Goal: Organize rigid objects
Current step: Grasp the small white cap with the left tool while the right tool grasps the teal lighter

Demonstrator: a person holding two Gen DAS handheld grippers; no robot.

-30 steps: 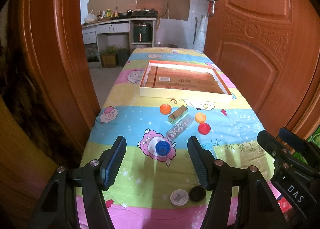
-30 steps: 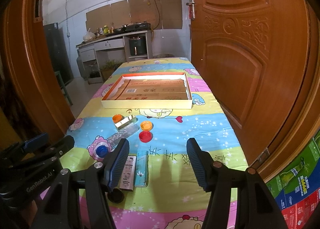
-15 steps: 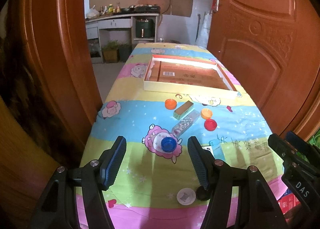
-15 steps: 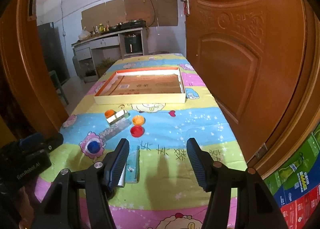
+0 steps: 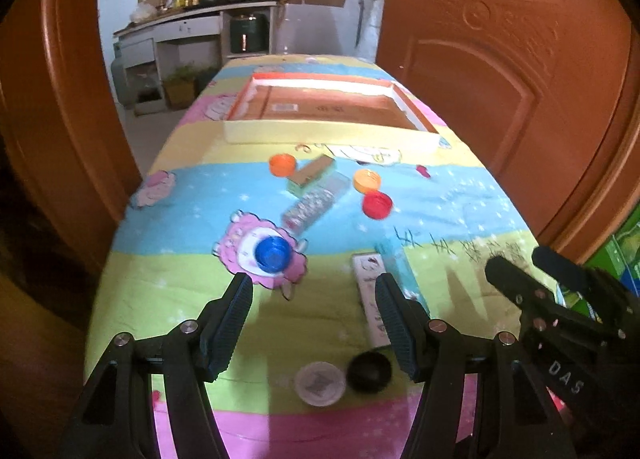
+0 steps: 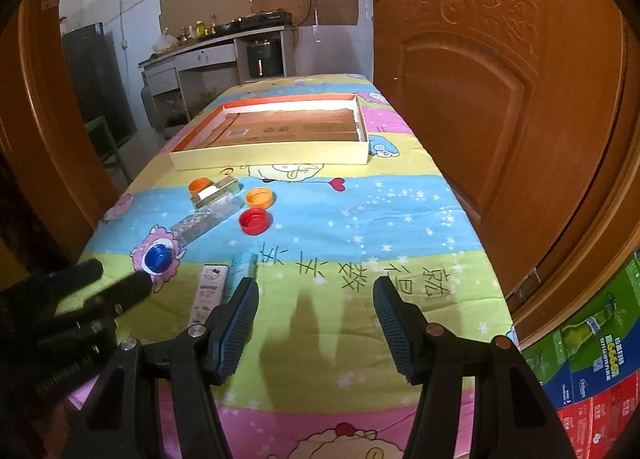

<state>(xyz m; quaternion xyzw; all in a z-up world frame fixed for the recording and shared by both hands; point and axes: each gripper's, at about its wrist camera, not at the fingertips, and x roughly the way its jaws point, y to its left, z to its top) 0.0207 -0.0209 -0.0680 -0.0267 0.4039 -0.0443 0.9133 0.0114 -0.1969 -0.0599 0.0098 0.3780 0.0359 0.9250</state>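
Caps, small boxes and a tray, all spread over a cartoon-print cloth (image 6: 400, 219).

Left gripper (image 5: 314, 309): wide open, nothing held, hanging over the near end. Blue cap (image 5: 273, 253) just ahead of the left finger, sitting on a pink sheep print. Past it, a clear tube of beads (image 5: 314, 201), then a green-and-tan box (image 5: 311, 174) touching the tube's far end. Orange cap (image 5: 282, 164) just left of that box. Another orange cap (image 5: 367, 180) ahead and to the right, red cap (image 5: 377, 205) right beside it on the near side. White box (image 5: 371, 291) running along the right finger, partly hidden behind it, with a thin blue box (image 5: 396, 263) against its right side. Down below, between the fingers: white disc (image 5: 320, 384) and black cap (image 5: 369, 371), touching or nearly, pretty blurry. Tray (image 5: 328, 135) well ahead at the far end, only a cardboard liner visible inside.

Right gripper (image 6: 316, 309): also wide open and empty, only bare cloth and shadows between the fingers. White box (image 6: 209, 293) and blue box (image 6: 243, 265) just off the left finger. Blue cap (image 6: 157, 257) further left, tube (image 6: 202, 221) and red cap (image 6: 254, 221) ahead-left, both orange caps (image 6: 260, 197) (image 6: 199, 186) beyond those. Tray (image 6: 272, 159) farther ahead, slightly left. Left gripper's dark body (image 6: 96, 291) poking in at the far left.
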